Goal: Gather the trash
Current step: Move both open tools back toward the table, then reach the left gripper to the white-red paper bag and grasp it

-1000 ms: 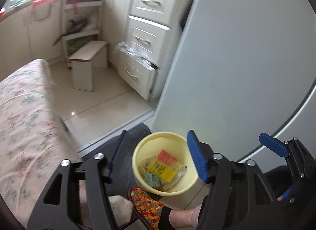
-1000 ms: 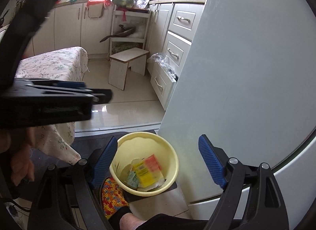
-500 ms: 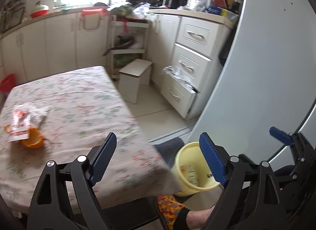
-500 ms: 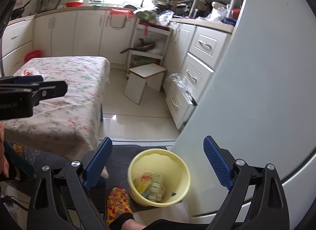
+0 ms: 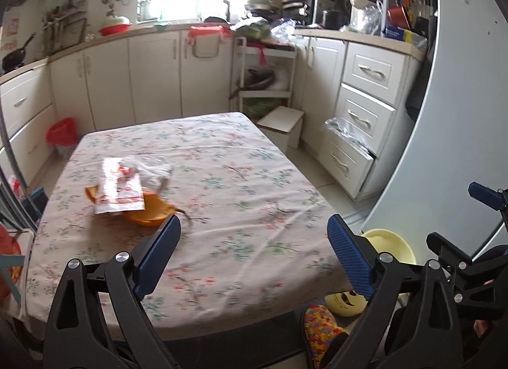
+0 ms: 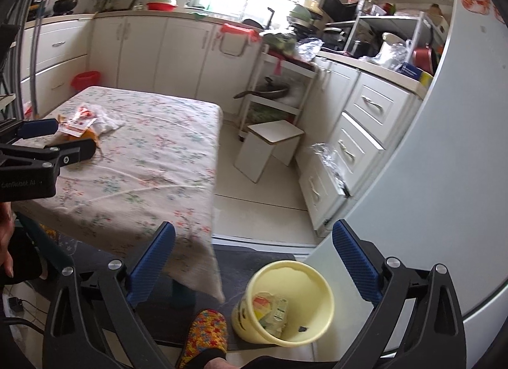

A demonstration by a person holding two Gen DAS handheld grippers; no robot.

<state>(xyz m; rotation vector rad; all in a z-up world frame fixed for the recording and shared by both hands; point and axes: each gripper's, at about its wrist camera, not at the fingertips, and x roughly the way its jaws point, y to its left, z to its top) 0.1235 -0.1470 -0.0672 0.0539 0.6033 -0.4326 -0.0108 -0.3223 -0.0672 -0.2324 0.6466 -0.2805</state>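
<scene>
Left gripper point(image 5: 254, 242): I had its jaws spread wide over the near part of the table, nothing between them; they had just been opening.
Right gripper point(image 6: 254, 251): also released and wide, jaws just opened further, nothing gripped; through the gap I saw the floor and the bin below.
Table point(image 5: 247, 178): covered in a floral cloth, filling most of the left wrist view.
Trash still out: a red-and-white wrapper point(image 5: 119, 186) lay on the far left part of the table, resting on top of an orange piece point(image 5: 149, 212) (what it was exactly I could not tell), with a crumpled clear plastic bag point(image 5: 152, 169) touching its far side.
Same pile from the right wrist: the wrapper point(image 6: 77, 123) and plastic bag point(image 6: 106, 120) showed just beyond the tip of my left gripper point(image 6: 57, 142), which reached in from the left edge.
Yellow bin point(image 6: 285, 302): stood on a dark mat point(image 6: 254, 256) on the floor, beside the table's near right corner and close against the pale fridge door point(image 6: 428, 162).
Bin contents: several crumpled packets point(image 6: 270, 308) lay at the bottom, yellow, red and green print.
Bin in the left view: only its rim point(image 5: 389, 247) peeked past the right finger.
Person: a foot in a multicoloured slipper point(image 6: 204, 334) was planted just left of the bin.
Stool point(image 6: 270, 147): a small white one, well apart from the table, near the drawers.
</scene>
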